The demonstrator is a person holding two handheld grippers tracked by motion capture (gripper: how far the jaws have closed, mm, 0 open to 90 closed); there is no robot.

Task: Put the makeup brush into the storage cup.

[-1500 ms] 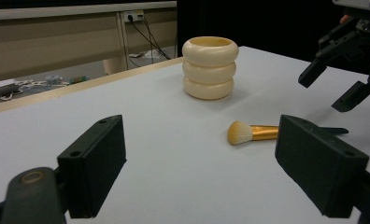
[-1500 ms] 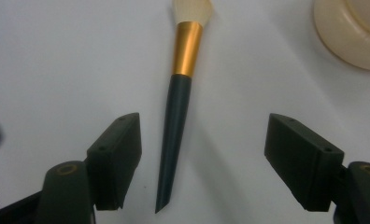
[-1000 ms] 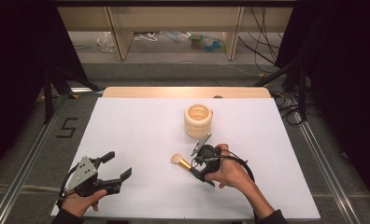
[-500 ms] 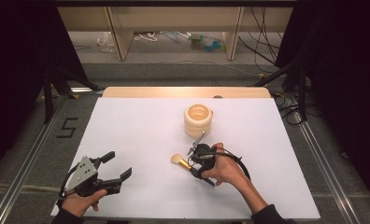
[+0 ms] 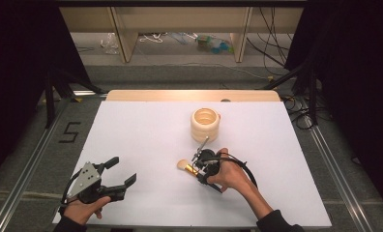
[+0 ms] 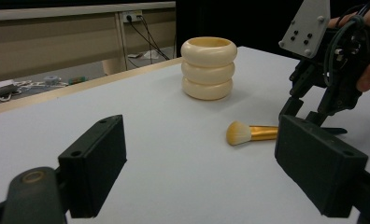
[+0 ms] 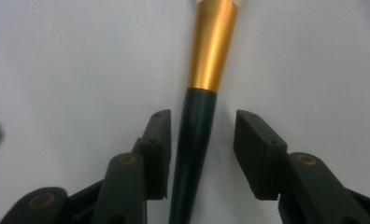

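Makeup brush (image 6: 251, 133): lay flat on the white table (image 5: 146, 140), near its middle and in front of the cream ringed holder (image 5: 205, 124), long axis across the table, bristle head pointing to the person's left, gold ferrule then dark handle running right; handle end hidden under the right gripper (image 7: 202, 156) in the high view, bristle tip cut off in the right gripper view. Right gripper: jaws parted either side of the handle, one close beside it, contact unclear. Left gripper (image 6: 206, 170): jaws wide apart, holding nothing, at the table's near left corner.
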